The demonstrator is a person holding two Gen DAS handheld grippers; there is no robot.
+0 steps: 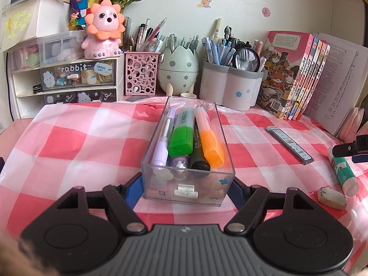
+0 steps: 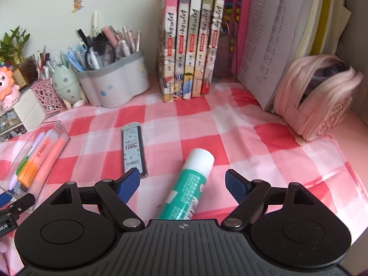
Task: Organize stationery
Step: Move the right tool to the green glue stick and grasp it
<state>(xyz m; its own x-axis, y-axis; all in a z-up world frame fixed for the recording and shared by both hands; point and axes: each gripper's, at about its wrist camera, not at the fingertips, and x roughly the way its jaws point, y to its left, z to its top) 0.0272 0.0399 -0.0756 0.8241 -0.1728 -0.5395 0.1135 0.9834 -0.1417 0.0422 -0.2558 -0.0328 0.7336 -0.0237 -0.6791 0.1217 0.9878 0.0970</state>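
Bench (image 1: 76, 138) under a pink-and-white checked cloth, backed by pen cups, a row of books and a small drawer unit. Mid-bench, a clear plastic organizer box (image 1: 188, 184), already loaded with a green highlighter (image 1: 182, 133), an orange highlighter (image 1: 210, 140), a lilac pen and a dark marker. Left hand-held gripper (image 1: 187, 188) spread wide, blue pads flanking the box's near end, contact not clear; rigid, smooth walls, so likely to slide on the glossy cloth unless steadied.

Still loose on the cloth, to the right of the box: a flat pencil-lead case (image 2: 134, 148), then a glue stick (image 2: 189, 184) lying on its side, white cap pointing away, then a worn white eraser (image 1: 331, 198).

Right hand-held gripper (image 2: 182, 185) wide open, straddling the glue stick without touching. Judged light, stiff and slick; round body apt to roll. Best taken across the green barrel at mid-length, pads square to it, not on the cap.
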